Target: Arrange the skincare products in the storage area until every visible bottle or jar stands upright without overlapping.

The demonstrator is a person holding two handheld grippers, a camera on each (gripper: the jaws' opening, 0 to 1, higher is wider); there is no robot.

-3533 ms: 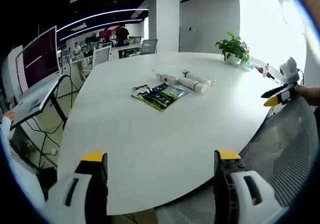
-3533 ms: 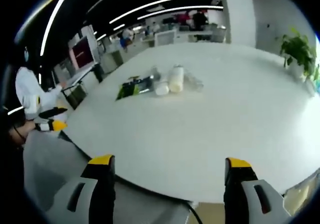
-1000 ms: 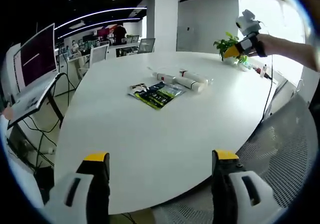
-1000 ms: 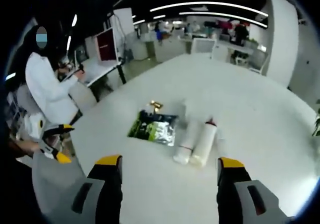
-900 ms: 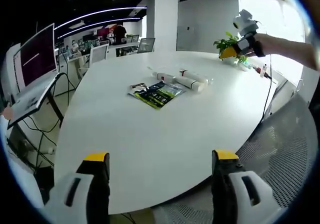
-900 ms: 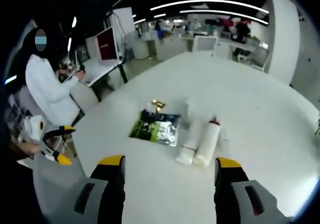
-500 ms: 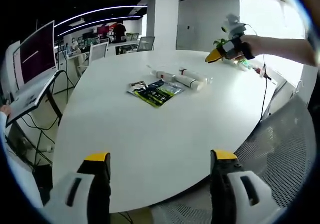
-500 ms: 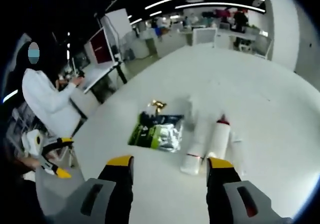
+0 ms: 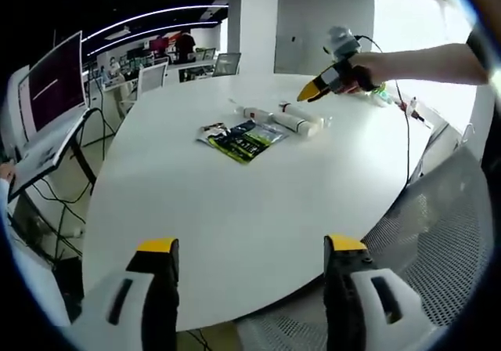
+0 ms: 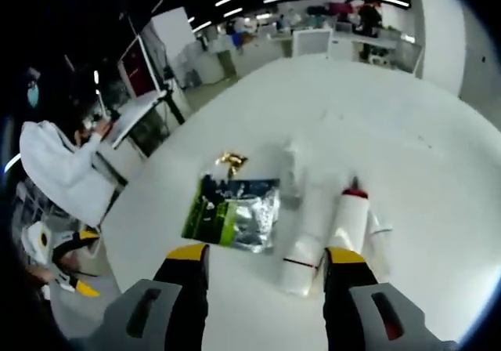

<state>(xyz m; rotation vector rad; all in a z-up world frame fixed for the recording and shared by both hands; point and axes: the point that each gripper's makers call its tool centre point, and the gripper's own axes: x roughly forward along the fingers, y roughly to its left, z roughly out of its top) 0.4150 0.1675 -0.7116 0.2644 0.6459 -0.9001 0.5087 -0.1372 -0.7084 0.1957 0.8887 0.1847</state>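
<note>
Since half a second ago the right tongs (image 10: 257, 258) have dropped closer over the cluster of products, which now looms larger between their jaws; in the left gripper view the right tongs (image 9: 313, 92) have slid leftward from beside the plant to just above the tubes (image 9: 296, 121). The left tongs (image 9: 249, 251) have hardly stirred, hanging back at the near edge of the worktop (image 9: 235, 202) with jaws wide apart and nothing between them.

Going left to right in the right gripper view: a foil pouch (image 10: 233, 212) lies flat, with a small gold item (image 10: 231, 159) just beyond it. Next comes a clear bottle (image 10: 291, 171), hard to read, then a white tube (image 10: 305, 241) lying on its side, and touching it a second white tube with a red cap (image 10: 348, 214). A smaller pale item lies just right of that; what it is I cannot tell.

The right tongs are spread apart and empty, jaws straddling the tubes from above.

The tubes look light, smooth plastic, likely slippery and prone to roll, perhaps soft enough to give under a hard squeeze. A hold across the body near the stiffer cap end should serve best for tipping one upright. The pouch is limp and would need pinching at an edge.
</note>
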